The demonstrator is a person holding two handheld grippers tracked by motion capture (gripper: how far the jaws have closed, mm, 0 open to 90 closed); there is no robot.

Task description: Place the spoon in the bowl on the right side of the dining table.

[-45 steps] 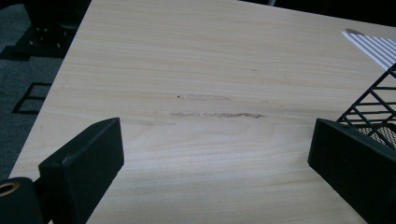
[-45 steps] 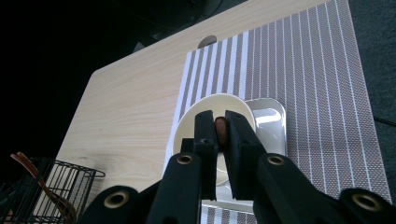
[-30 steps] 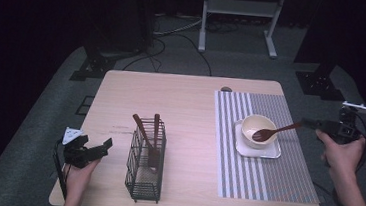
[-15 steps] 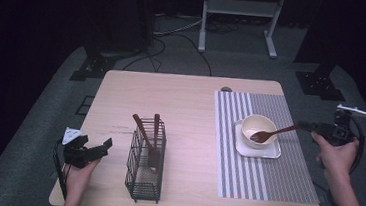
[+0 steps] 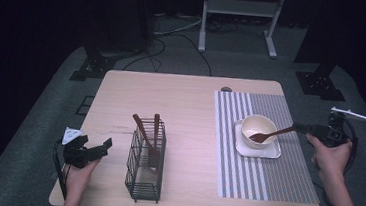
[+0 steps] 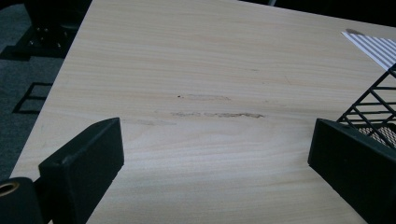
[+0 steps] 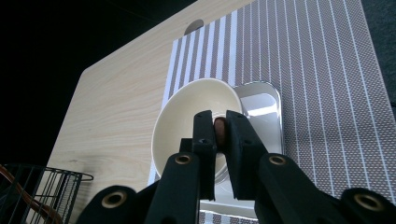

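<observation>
Dark floor surrounded a pale wooden worktop (image 5: 191, 103) carrying a striped mat (image 5: 266, 165) at 3 o'clock. On the mat a cream bowl (image 5: 258, 126) sat on a small tray (image 5: 267, 151), likely to catch spills. The right claw (image 5: 303, 128) pinched the handle of a brown spoon (image 5: 268, 135) whose scoop rested inside the bowl. At 8 o'clock the left claw (image 5: 103, 146) was spread and empty, beside a wire rack (image 5: 143, 180) holding more wooden utensils (image 5: 144, 132) upright.

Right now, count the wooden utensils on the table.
3: one wooden spoon resting in the bowl, held by the right gripper; two utensils standing in the wire basket. More could be hidden there.
</observation>
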